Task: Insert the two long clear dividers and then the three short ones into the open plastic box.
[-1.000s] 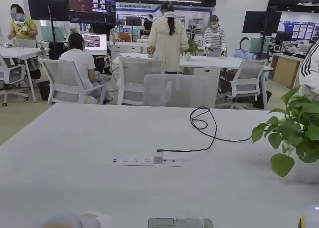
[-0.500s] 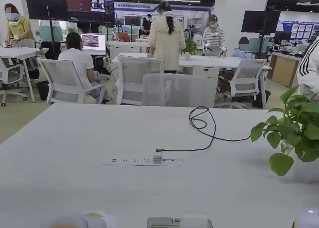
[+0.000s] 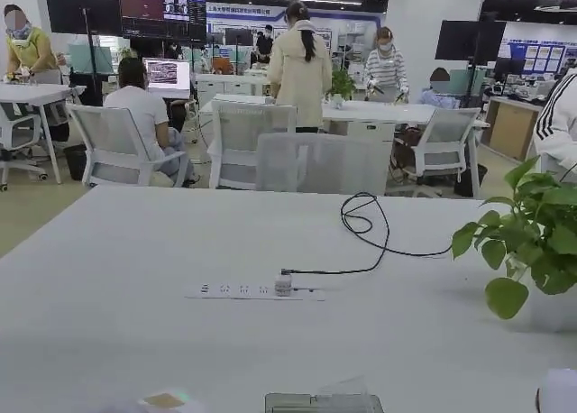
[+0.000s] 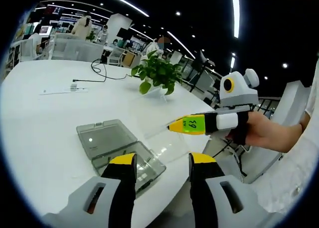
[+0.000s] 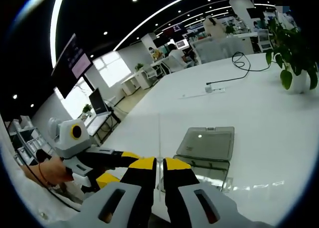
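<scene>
A gripper [image 3: 167, 401] has sunk toward the head view's 7 o'clock. The left gripper [image 4: 159, 161] is spread, and the right gripper [image 5: 159, 162] is pinching a clear divider [image 4: 167, 141] beside the box [image 4: 119, 148], not yet inserted.

- A white table [image 3: 135, 278] was recorded as the work surface.
- A white socket strip [image 3: 243, 290] was noted lying flat near the middle, with a grey plug [image 3: 283, 287] seated at its right end.
- A black cable [image 3: 365, 228] was traced from the plug and was seen looped on the surface toward the far side.
- A potted plant [image 3: 527, 242] was observed standing at the right side.
- An open plastic box [image 4: 119, 148] was logged at the near edge, its lid folded back flat on the tabletop.
</scene>
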The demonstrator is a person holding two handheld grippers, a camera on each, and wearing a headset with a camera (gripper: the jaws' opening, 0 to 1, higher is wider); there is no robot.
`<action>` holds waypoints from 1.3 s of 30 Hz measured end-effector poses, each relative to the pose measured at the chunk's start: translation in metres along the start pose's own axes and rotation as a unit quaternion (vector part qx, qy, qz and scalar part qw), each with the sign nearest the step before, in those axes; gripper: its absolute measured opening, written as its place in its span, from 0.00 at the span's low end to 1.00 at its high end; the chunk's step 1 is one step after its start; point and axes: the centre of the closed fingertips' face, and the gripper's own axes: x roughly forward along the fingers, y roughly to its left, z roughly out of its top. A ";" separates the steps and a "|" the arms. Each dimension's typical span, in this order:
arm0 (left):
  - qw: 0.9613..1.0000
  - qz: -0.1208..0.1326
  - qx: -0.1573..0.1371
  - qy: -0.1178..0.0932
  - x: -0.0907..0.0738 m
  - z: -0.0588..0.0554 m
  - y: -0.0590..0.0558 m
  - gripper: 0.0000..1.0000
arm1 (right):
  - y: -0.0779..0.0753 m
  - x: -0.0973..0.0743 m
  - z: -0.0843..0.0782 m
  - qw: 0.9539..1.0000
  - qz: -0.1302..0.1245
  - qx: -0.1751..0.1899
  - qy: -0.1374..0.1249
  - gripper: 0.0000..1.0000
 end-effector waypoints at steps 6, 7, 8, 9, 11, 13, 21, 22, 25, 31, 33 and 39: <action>0.998 -0.004 0.070 0.001 -0.009 -0.007 0.006 0.59 | -0.021 0.003 0.000 0.999 -0.036 0.021 0.028 0.07; 0.997 -0.008 0.074 0.012 -0.010 -0.012 0.007 0.62 | -0.028 0.003 -0.002 0.998 -0.049 0.024 0.037 0.07; 0.997 -0.010 0.081 0.016 -0.011 -0.014 0.008 0.64 | -0.032 0.005 -0.003 0.997 -0.057 0.026 0.043 0.07; 0.996 -0.011 0.091 0.016 -0.012 -0.015 0.009 0.66 | -0.036 0.005 -0.006 0.996 -0.065 0.032 0.052 0.07; 0.993 -0.017 0.116 0.032 -0.014 -0.023 0.011 0.72 | -0.045 0.009 -0.012 0.993 -0.080 0.049 0.067 0.07; 0.991 -0.023 0.130 0.032 -0.016 -0.025 0.012 0.77 | -0.051 0.011 -0.016 0.991 -0.093 0.054 0.077 0.07; 0.983 -0.053 0.170 0.048 -0.016 -0.042 0.016 0.96 | -0.067 0.021 -0.040 0.977 -0.140 0.087 0.133 0.07; 0.982 -0.057 0.176 0.048 -0.016 -0.044 0.016 0.98 | -0.069 0.022 -0.043 0.976 -0.148 0.086 0.138 0.07; 0.979 -0.061 0.185 0.057 -0.015 -0.050 0.019 1.00 | -0.074 0.025 -0.049 0.971 -0.159 0.092 0.151 0.07; 0.978 -0.071 0.187 0.068 -0.015 -0.061 0.022 1.00 | -0.078 0.033 -0.065 0.962 -0.173 0.117 0.174 0.07; 0.978 -0.074 0.183 0.067 -0.016 -0.062 0.021 1.00 | -0.080 0.035 -0.068 0.960 -0.178 0.123 0.175 0.07; 0.979 -0.079 0.174 0.064 -0.018 -0.064 0.022 1.00 | -0.085 0.039 -0.079 0.955 -0.191 0.129 0.187 0.07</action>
